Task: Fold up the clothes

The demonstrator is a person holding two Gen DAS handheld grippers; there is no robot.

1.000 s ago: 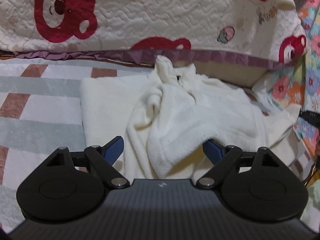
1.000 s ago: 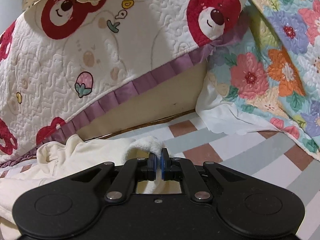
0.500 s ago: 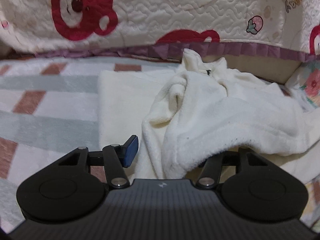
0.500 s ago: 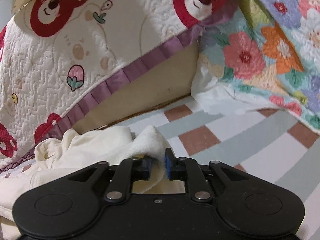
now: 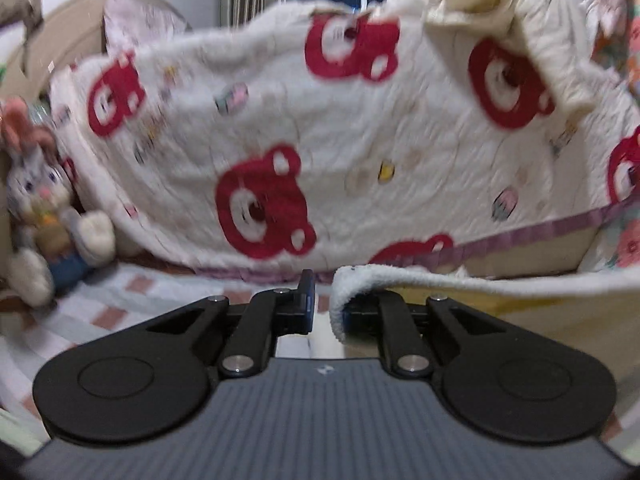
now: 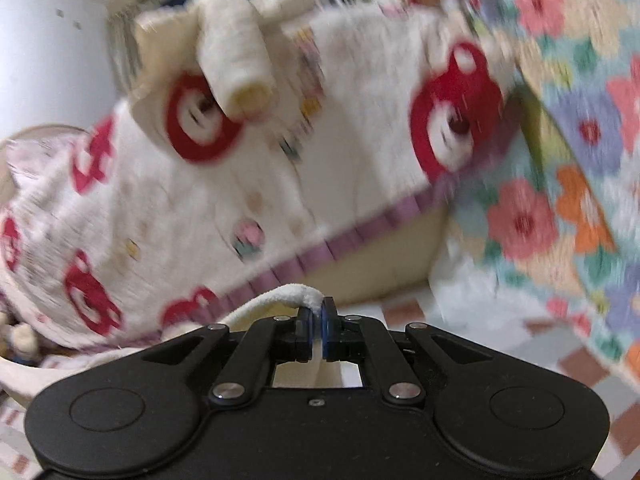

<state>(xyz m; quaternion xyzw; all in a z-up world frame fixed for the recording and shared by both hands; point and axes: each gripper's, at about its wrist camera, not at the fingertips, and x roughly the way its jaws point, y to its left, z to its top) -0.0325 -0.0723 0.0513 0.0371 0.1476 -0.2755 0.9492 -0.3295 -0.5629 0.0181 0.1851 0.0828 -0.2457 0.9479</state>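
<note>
I judge I'm mid-lift: the cream fleece garment [image 5: 500,284] is off the striped pink-and-grey mat [image 5: 132,300], stretched between both tools so it can hang straight before the first fold. Both views are blurred, so detail is limited.

R gripper [image 6: 317,330]: jaws clamped on a thin edge of the fleece, blue pads pressed w/ only cloth between them; the fabric arcs up and away to the left from the tips.

L gripper [image 5: 326,306]: jaws partly apart. The rolled fleece hem drapes over the right-hand finger and hides its pad; the left finger [image 5: 306,298] stands clear of the cloth w/ a gap showing. So the cloth is hooked on one finger, not pinched, as far as I can see.

Next, I think: close the L jaws on that hem before pulling wider, else it may slip off. Then level both tools and lay the garment flat in front of the bear-print quilted white blanket [image 5: 320,140].
</note>
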